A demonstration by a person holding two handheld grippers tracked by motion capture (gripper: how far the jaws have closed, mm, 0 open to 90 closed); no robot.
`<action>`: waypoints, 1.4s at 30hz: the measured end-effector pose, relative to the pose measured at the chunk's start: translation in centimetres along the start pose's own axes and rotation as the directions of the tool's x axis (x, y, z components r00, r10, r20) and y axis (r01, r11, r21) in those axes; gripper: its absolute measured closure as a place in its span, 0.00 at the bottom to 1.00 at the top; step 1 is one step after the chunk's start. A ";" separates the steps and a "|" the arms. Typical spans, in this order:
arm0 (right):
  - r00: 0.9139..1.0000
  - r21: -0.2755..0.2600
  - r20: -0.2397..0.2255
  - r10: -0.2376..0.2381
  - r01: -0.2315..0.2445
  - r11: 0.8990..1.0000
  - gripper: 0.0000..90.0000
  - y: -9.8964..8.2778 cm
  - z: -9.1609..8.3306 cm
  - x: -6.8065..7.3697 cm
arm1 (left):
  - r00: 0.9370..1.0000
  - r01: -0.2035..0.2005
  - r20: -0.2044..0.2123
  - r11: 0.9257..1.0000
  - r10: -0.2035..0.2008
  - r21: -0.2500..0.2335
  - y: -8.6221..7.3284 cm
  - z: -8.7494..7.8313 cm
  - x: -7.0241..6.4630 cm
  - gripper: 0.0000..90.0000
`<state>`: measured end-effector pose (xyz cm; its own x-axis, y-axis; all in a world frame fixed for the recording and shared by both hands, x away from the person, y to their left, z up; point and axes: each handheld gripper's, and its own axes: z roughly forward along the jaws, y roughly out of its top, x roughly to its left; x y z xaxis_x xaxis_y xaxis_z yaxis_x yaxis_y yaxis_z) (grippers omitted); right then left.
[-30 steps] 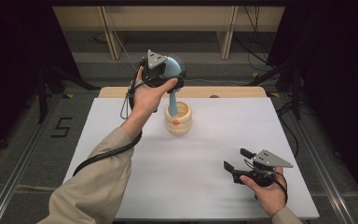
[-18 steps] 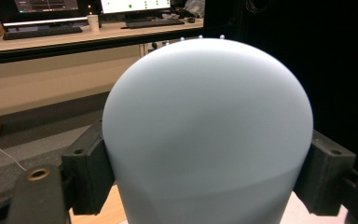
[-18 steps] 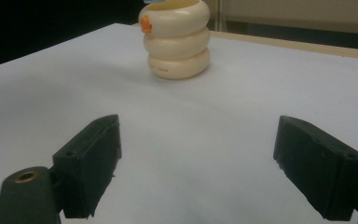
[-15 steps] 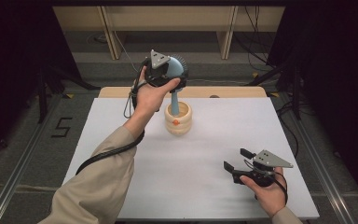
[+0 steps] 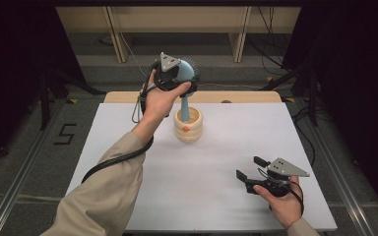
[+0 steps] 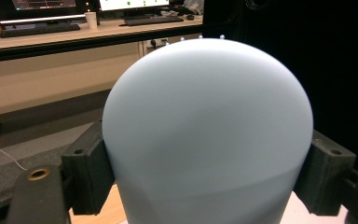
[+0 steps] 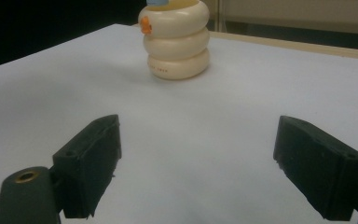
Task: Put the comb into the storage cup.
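The left hand-held gripper (image 5: 186, 81) is clamped on the rounded head of the pale blue brush (image 5: 184, 105), whose handle stands in the cream ringed holder (image 5: 188, 125) at the far middle of the white worktop (image 5: 128, 142) — the step looks like lifting it out or seating it. Next comes a straight vertical move, so the holder stays upright — the right hand-held gripper (image 5: 246, 169) rests near the front edge, jaws wide and empty

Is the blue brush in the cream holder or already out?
In: the blue brush has its handle end inside the cream holder, its head clamped by the left tool.
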<state>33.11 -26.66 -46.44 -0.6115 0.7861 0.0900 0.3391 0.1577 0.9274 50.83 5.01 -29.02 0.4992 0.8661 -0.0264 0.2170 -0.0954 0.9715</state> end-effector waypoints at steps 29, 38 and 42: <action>1.000 0.005 0.001 0.001 -0.001 1.000 0.18 0.0 -0.1 0.0 | 1.000 -0.013 -0.009 1.000 0.013 0.016 -0.4 1.1 0.0 0.22; 1.000 0.001 0.001 0.000 0.000 1.000 0.18 0.0 -0.1 -0.1 | 1.000 -0.015 -0.009 1.000 0.015 0.018 -0.8 1.2 0.2 0.22; 1.000 0.003 0.003 0.000 0.000 1.000 0.18 0.0 -0.1 -0.1 | 1.000 -0.010 -0.009 1.000 0.010 0.012 -0.9 1.3 0.3 0.22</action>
<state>33.07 -26.76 -46.43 -0.6096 0.7877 0.0890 0.3414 0.1595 0.9263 51.90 4.67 -30.22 0.4939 0.8694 -0.0150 0.2222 -0.1095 0.9688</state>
